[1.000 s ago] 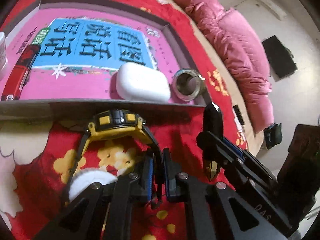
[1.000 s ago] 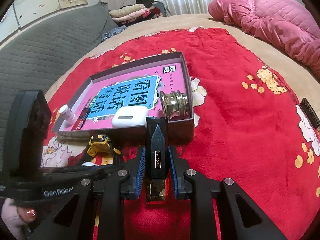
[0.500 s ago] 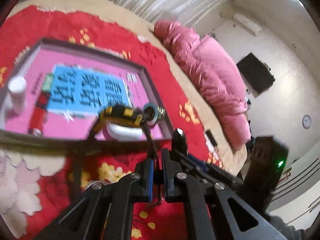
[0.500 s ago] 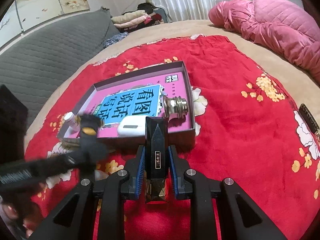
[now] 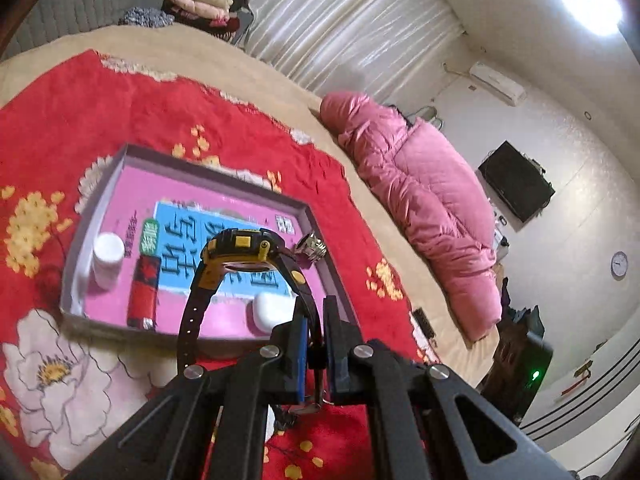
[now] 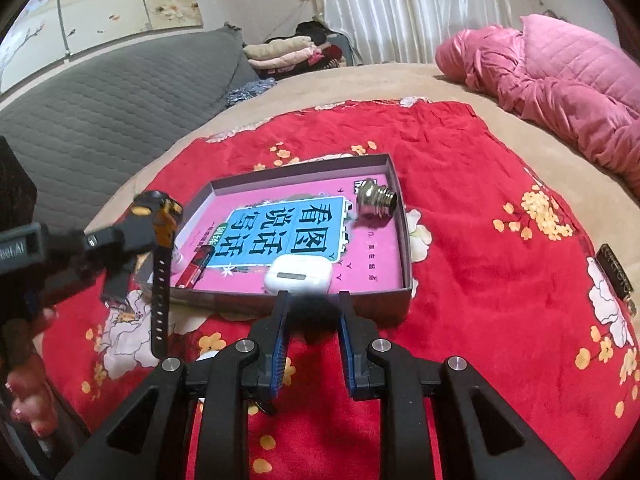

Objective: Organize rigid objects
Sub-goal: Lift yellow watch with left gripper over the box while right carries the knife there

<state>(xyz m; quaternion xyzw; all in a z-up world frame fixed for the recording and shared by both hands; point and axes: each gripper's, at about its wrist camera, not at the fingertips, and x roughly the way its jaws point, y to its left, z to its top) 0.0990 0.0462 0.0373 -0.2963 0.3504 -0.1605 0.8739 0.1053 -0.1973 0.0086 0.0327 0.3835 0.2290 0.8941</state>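
The tray (image 5: 324,268) on the red blanket (image 6: 480,240) already holds 4 items. The left gripper (image 5: 316,344), pinching the strap, has lifted the watch (image 5: 240,252) off the blanket toward it. The right gripper (image 6: 312,320) grips a blurred dark object.

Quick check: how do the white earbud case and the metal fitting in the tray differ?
The earbud case is white, smooth and rounded; the metal fitting is shiny and threaded. The earbud case lies by the tray's near wall, the metal fitting in its far right corner. Both rest inside the tray, apart from each other.
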